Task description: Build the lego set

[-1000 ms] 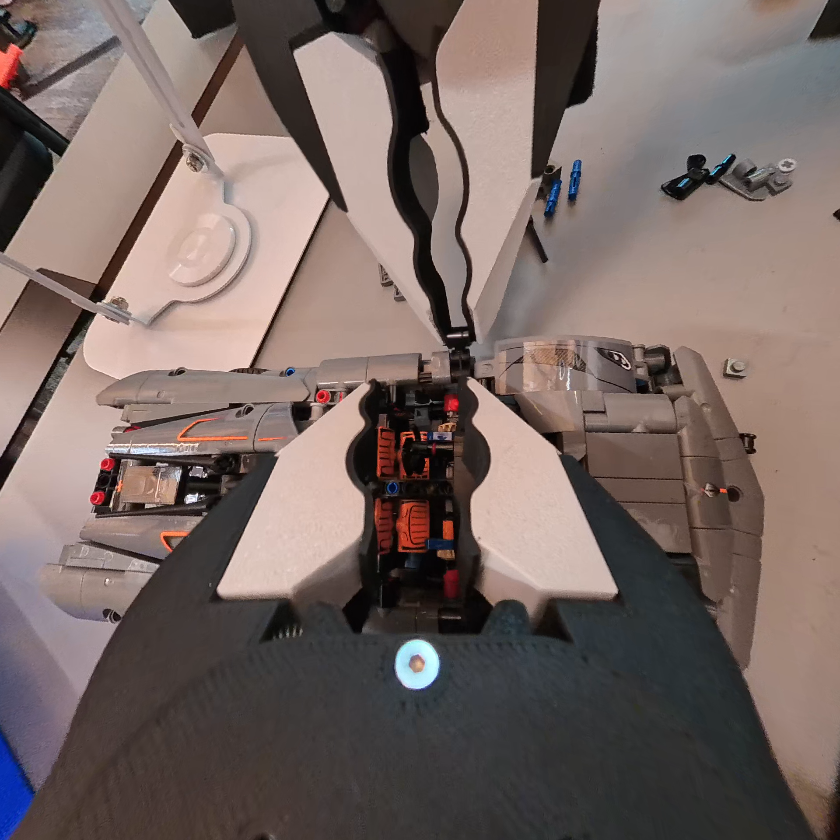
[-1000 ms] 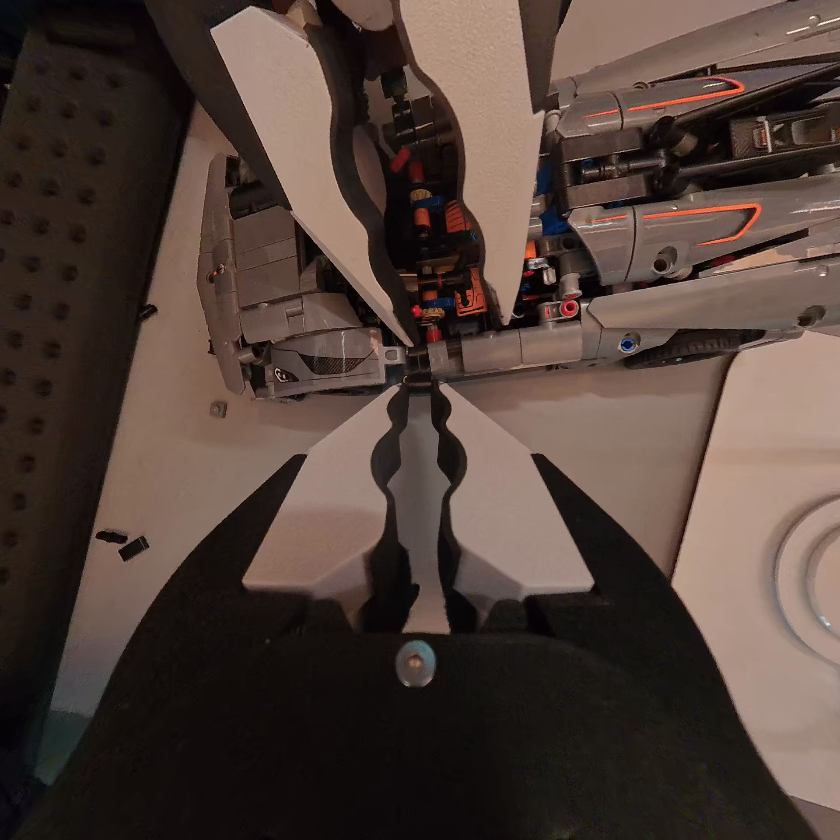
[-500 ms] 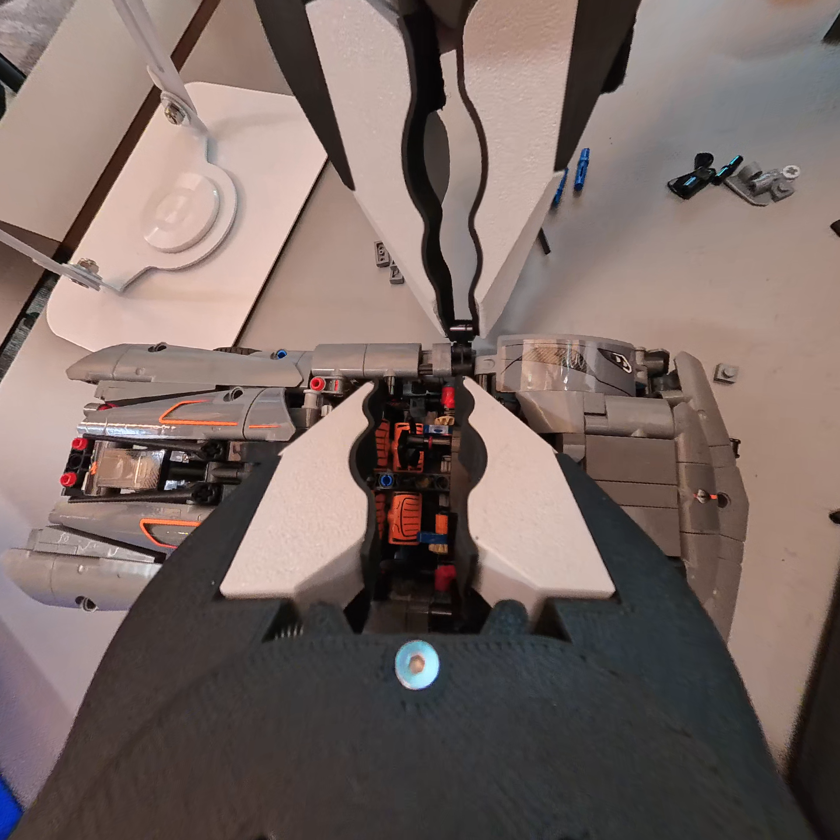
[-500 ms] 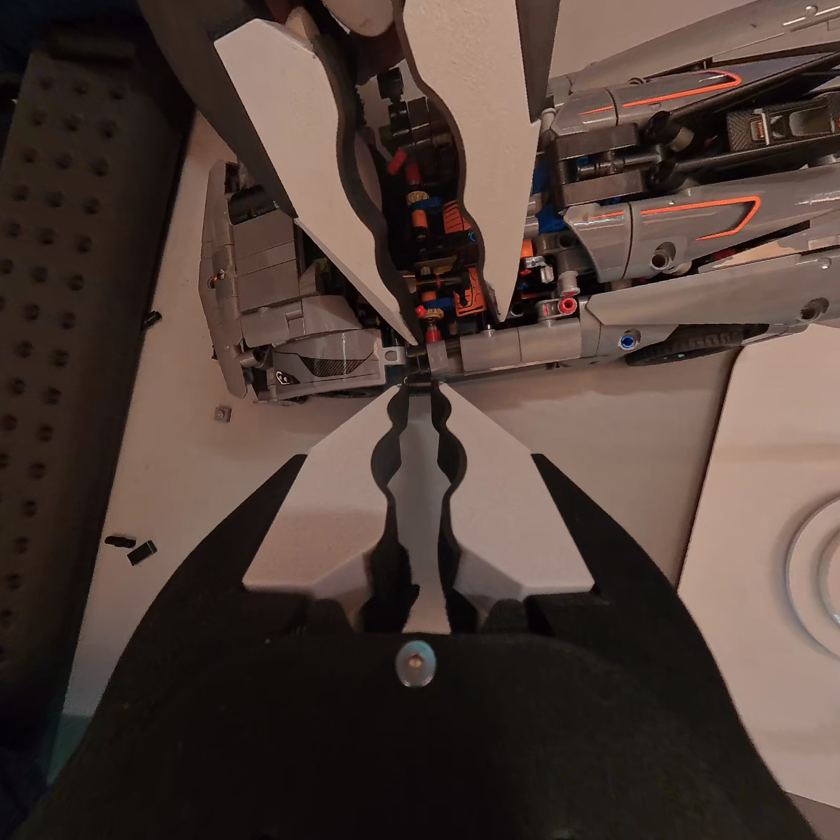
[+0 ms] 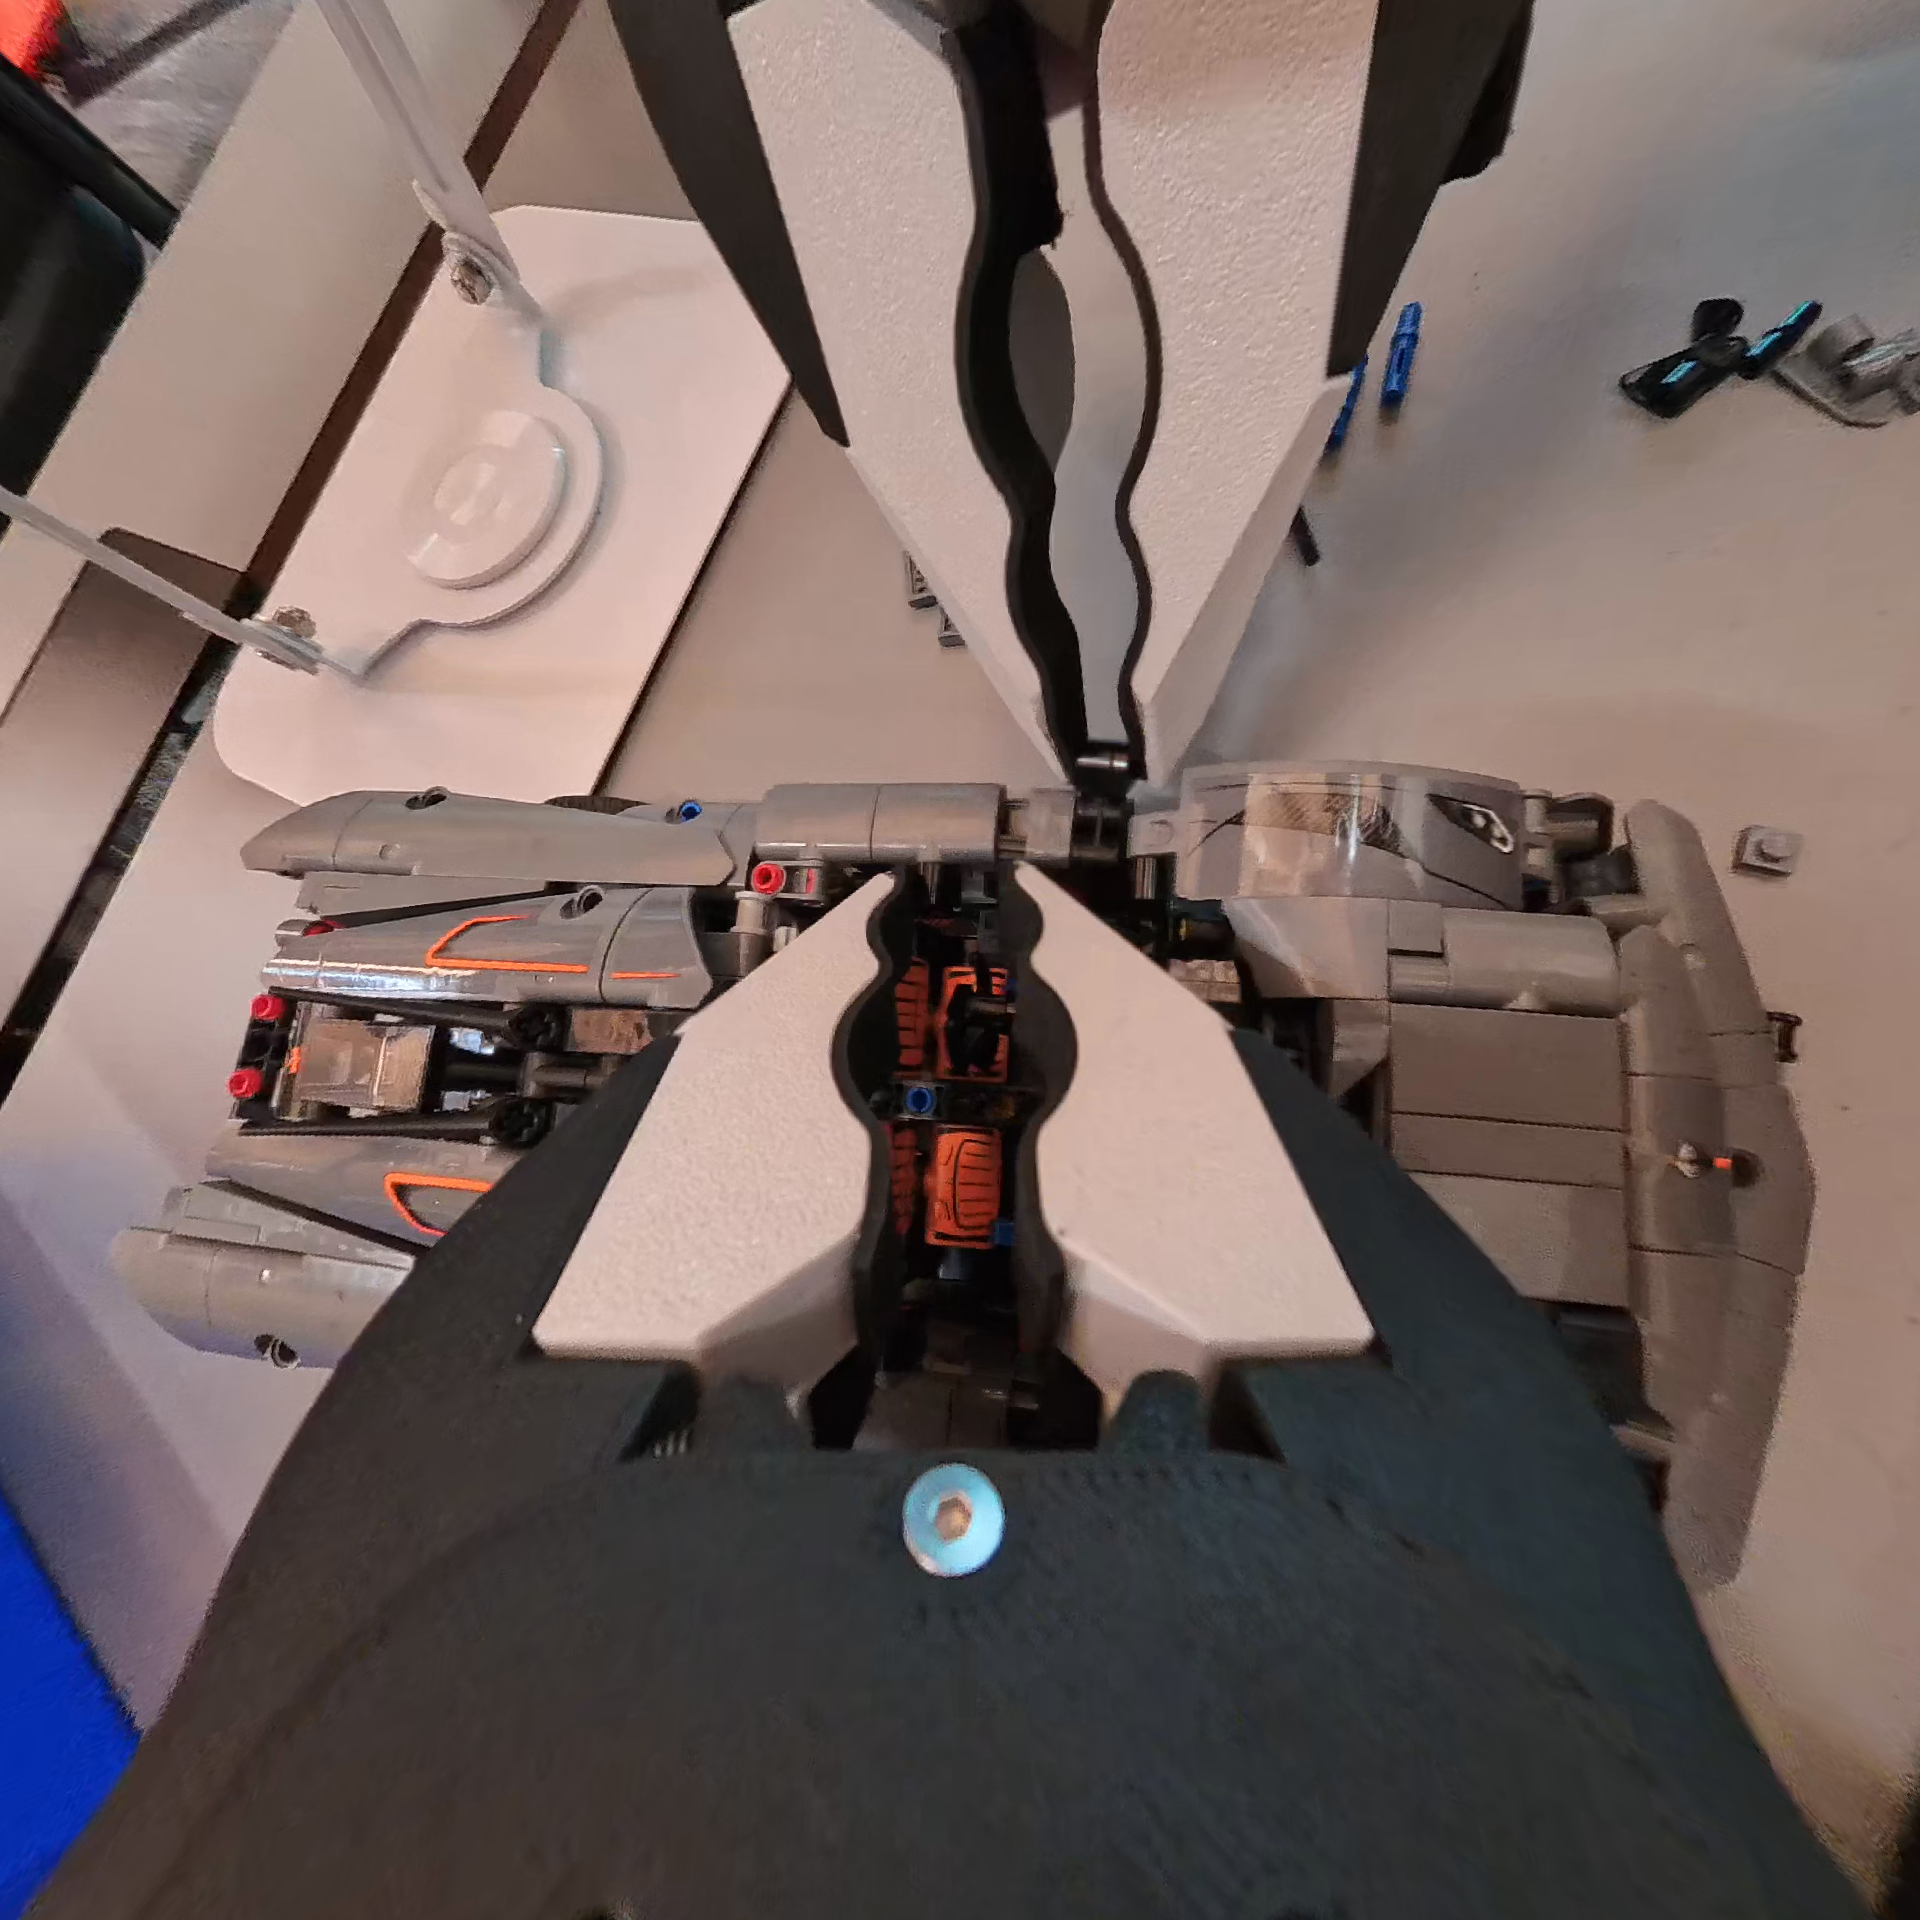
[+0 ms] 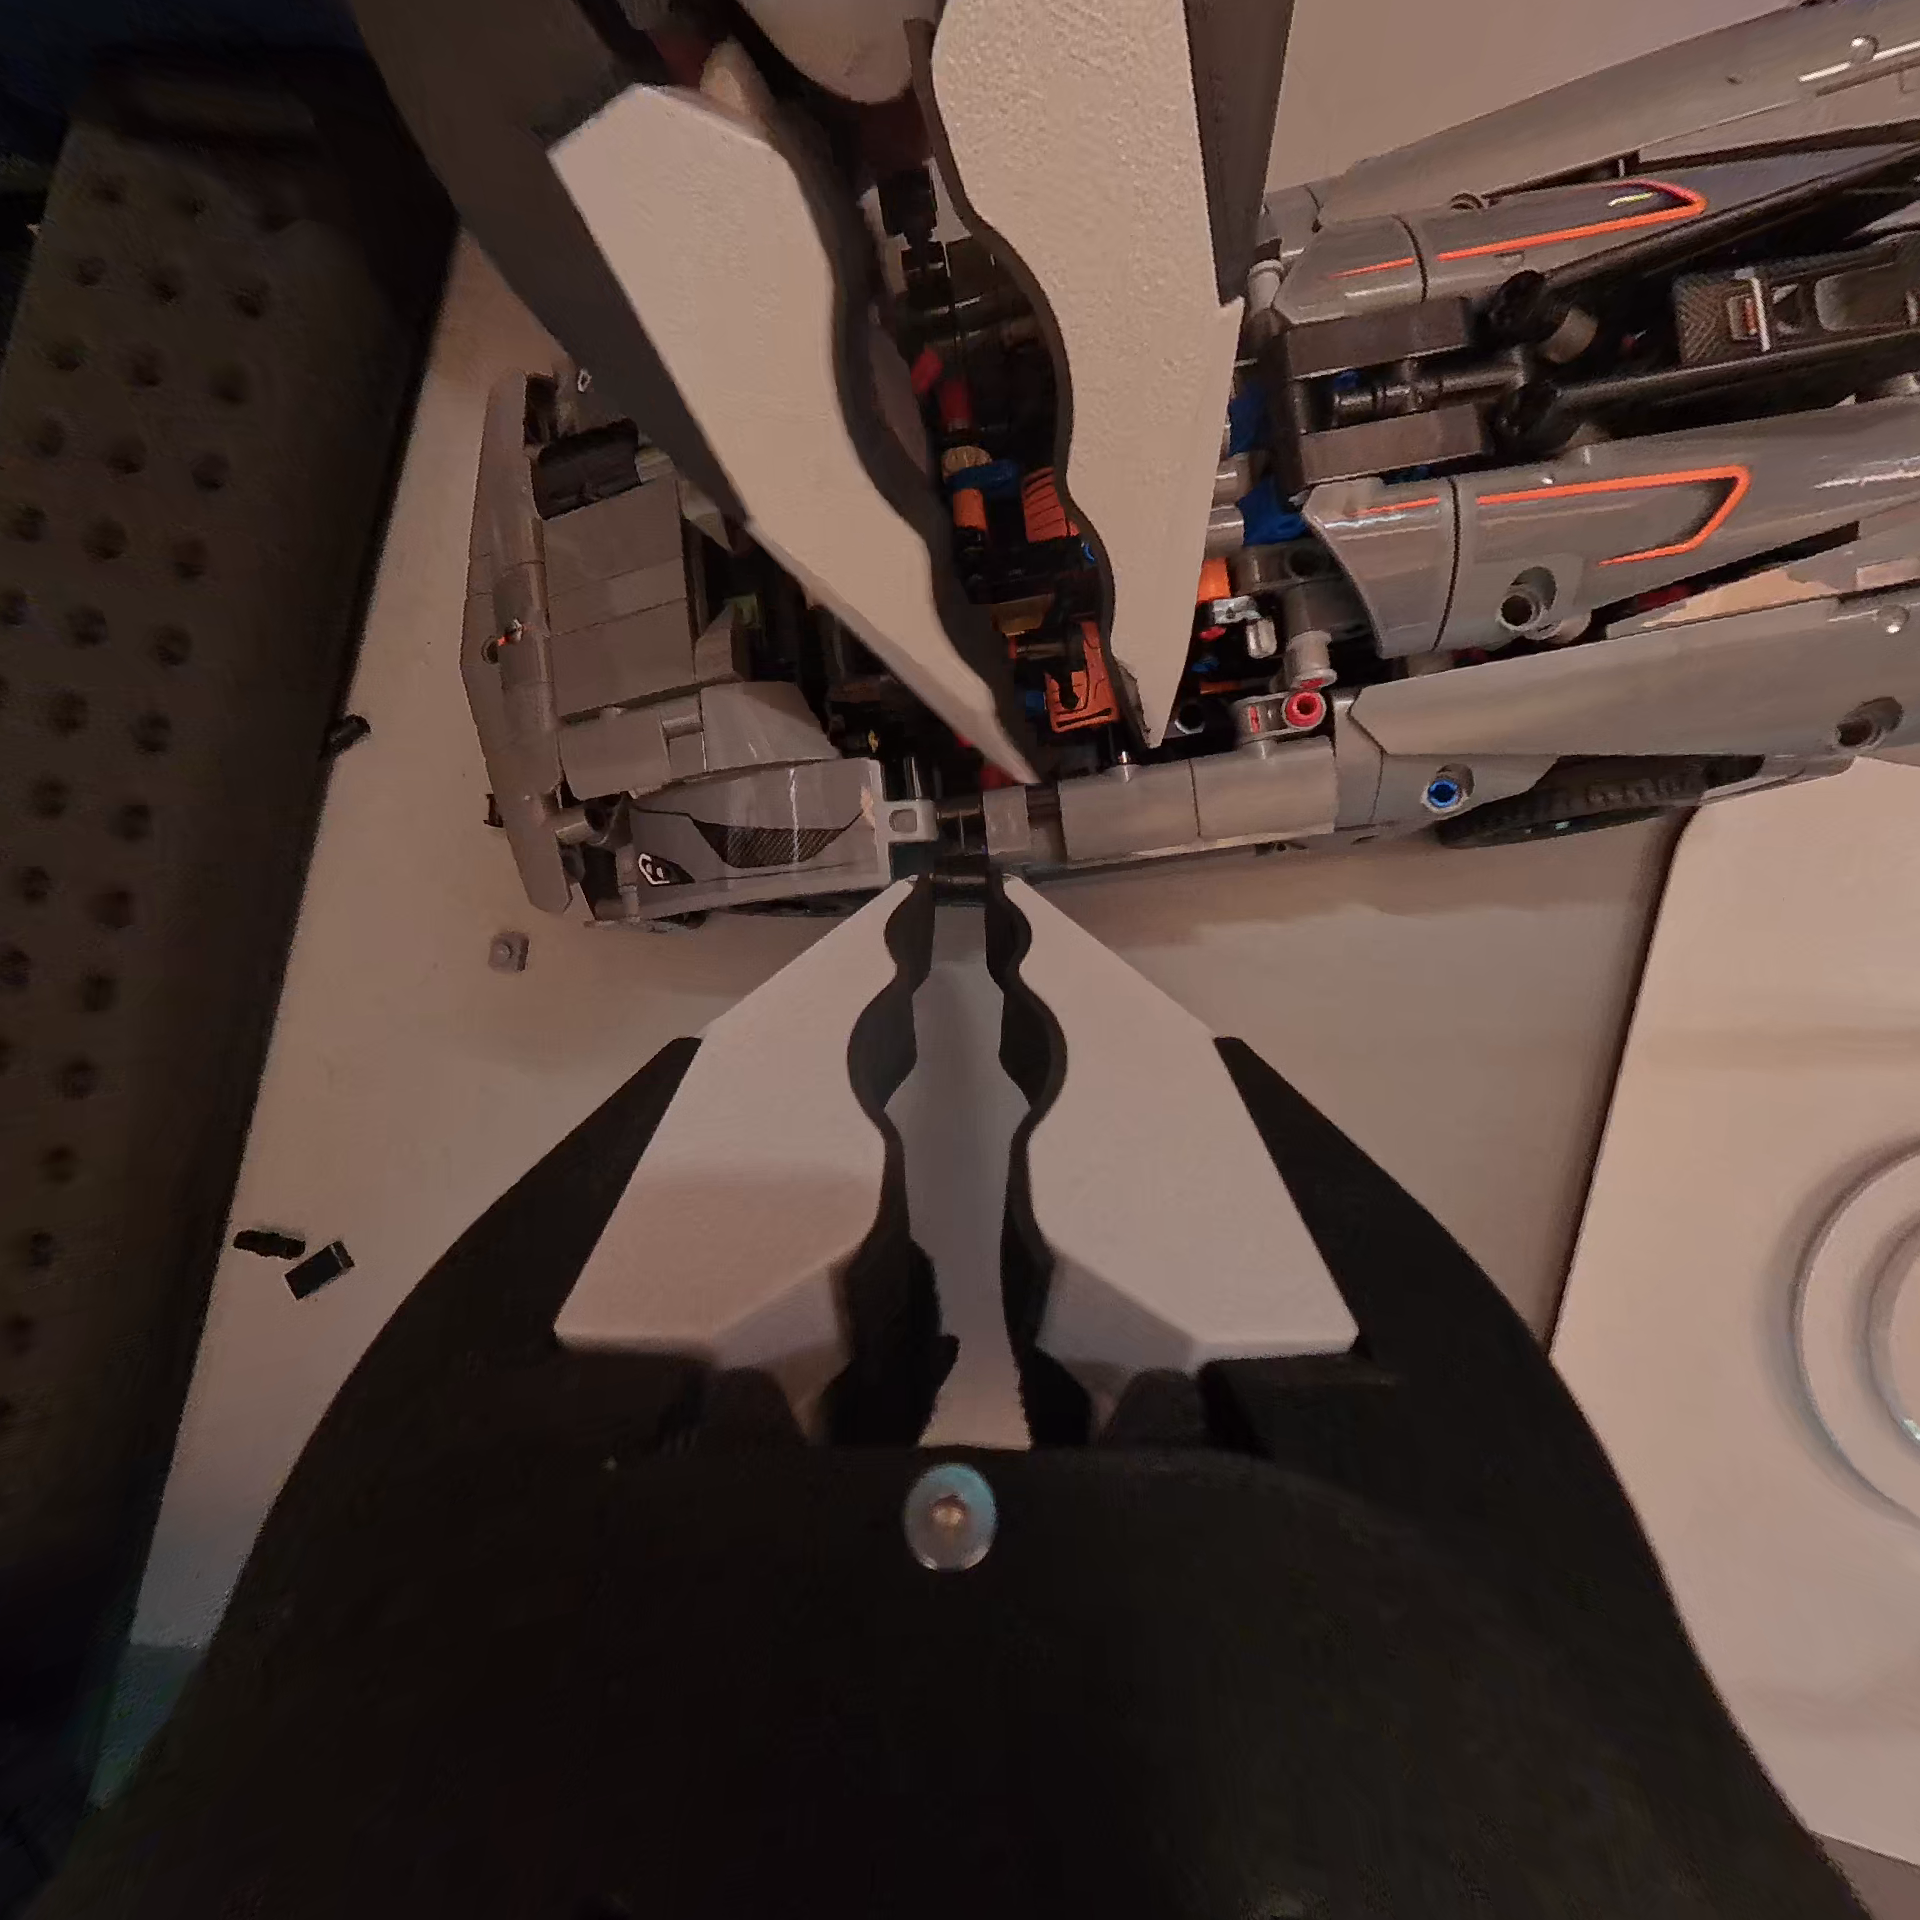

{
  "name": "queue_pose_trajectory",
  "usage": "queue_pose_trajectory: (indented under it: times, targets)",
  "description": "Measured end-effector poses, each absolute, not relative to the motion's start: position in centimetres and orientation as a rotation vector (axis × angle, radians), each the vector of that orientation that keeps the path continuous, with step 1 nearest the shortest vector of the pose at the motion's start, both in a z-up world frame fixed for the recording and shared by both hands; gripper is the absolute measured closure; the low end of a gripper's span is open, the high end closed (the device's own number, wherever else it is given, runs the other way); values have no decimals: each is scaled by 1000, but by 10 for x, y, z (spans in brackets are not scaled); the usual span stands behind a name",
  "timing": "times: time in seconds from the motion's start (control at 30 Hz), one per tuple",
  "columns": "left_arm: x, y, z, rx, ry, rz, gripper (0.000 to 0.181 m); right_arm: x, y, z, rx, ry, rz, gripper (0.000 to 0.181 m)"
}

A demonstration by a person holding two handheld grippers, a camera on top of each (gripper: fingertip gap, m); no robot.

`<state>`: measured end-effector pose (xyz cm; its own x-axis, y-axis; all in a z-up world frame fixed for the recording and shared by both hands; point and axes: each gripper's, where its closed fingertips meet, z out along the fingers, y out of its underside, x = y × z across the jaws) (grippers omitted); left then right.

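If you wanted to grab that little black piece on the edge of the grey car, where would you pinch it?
Pinch the small black connector across its narrow width, coming from outside the grey car. It juts from the long edge, bare both sides, the way the right gripper meets it here.

The lego car (image 5: 1507, 1049) lies on the desk (image 5: 1558, 644). The left gripper (image 5: 956, 883) hangs over its middle; the right gripper (image 5: 1103, 753) meets its far edge. A flat plate (image 5: 499, 499) lies behind-left, loose pieces (image 5: 1704, 353) behind-right.
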<state>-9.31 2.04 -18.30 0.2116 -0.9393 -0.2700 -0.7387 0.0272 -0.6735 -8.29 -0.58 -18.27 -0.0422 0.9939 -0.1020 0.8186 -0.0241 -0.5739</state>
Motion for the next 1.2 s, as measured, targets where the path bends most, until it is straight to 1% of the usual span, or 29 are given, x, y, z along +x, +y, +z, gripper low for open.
queue_pose_trajectory:
  times: [0.43,0.47,0.53,0.7,0.97,1.2]
  targets:
    - [-93,19,-182,-1764,1553,-409,166,-83,-5,-183,-1887,-1921,701,173]
    - [-93,17,-182,-1762,1563,-426,161,-83,-5,-183,-1887,-1920,699,173]
    - [-93,16,-182,-1768,1565,-448,157,-83,-4,-183,-1885,-1916,697,173]
    - [-93,15,-182,-1770,1565,-468,153,-83,-3,-183,-1882,-1914,688,173]
    - [-93,16,-183,-1771,1572,-423,153,-84,-2,-183,-1887,-1901,701,173]
    - [-92,15,-182,-1778,1563,-465,151,-84,-2,-183,-1883,-1898,704,173]
